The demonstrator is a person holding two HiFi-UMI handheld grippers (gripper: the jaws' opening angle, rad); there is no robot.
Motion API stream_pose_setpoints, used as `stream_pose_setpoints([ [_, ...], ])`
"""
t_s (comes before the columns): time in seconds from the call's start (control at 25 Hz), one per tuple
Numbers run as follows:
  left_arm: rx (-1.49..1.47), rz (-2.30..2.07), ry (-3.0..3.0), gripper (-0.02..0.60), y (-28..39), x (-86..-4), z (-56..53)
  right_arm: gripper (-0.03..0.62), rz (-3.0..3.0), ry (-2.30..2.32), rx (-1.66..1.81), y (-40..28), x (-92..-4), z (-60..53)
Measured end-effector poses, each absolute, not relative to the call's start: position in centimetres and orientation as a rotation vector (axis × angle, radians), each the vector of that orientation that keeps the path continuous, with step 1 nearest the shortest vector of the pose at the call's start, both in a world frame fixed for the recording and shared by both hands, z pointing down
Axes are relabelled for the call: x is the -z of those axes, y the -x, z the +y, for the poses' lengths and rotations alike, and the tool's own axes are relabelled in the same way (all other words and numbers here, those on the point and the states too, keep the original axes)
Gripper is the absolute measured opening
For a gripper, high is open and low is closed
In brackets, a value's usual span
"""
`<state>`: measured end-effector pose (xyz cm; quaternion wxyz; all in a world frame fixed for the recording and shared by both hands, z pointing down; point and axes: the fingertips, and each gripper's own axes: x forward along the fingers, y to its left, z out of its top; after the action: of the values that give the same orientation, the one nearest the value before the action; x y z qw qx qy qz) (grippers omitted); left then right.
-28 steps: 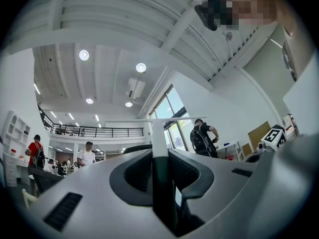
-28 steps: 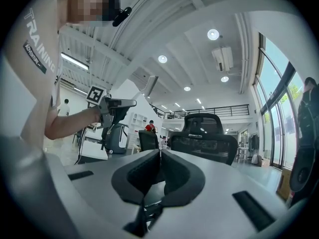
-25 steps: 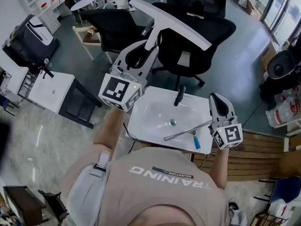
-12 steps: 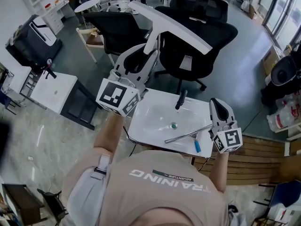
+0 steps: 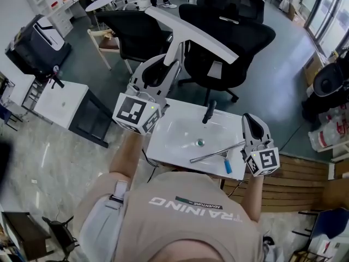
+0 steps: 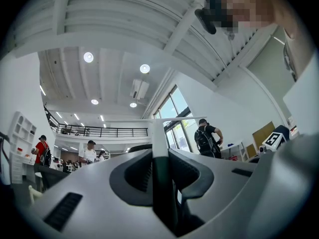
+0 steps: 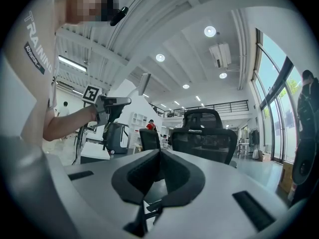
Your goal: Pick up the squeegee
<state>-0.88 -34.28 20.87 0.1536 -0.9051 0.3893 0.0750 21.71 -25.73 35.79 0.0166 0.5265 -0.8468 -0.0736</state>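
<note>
Squeegee (image 5: 191, 33) was aloft beyond washbasin (image 5: 169, 146), thin handle pinched in left gripper (image 5: 174, 64). Right gripper (image 5: 251, 118) was pressed together, empty, beside basin. Risk: long blade levering on narrow grip, twisting or slipping out; blade end clipping chair (image 5: 240, 37).

Squeegee (image 5: 191, 31) read as smooth white plastic, semi-matt. Left gripper (image 5: 173, 59) and right gripper (image 5: 252, 119): both matt grey plastic, w/ printed paper-like marker cubes. Basin top (image 5: 174, 141) was glossy white, ceramic-looking. Along its front edge, a shiny metal rod (image 5: 215, 152); blue plastic-looking grip (image 5: 227, 166) near the front-right corner. Tap (image 5: 208, 112) matt black.
</note>
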Motion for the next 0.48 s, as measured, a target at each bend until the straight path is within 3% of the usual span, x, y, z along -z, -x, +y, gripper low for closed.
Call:
stream_pose_setpoints([
  [0.48, -0.220, 1.156, 2.600, 0.098, 2.1, -22.0, -34.3, 0.034, -2.617, -1.639, 0.237, -21.7, -36.1, -25.1],
])
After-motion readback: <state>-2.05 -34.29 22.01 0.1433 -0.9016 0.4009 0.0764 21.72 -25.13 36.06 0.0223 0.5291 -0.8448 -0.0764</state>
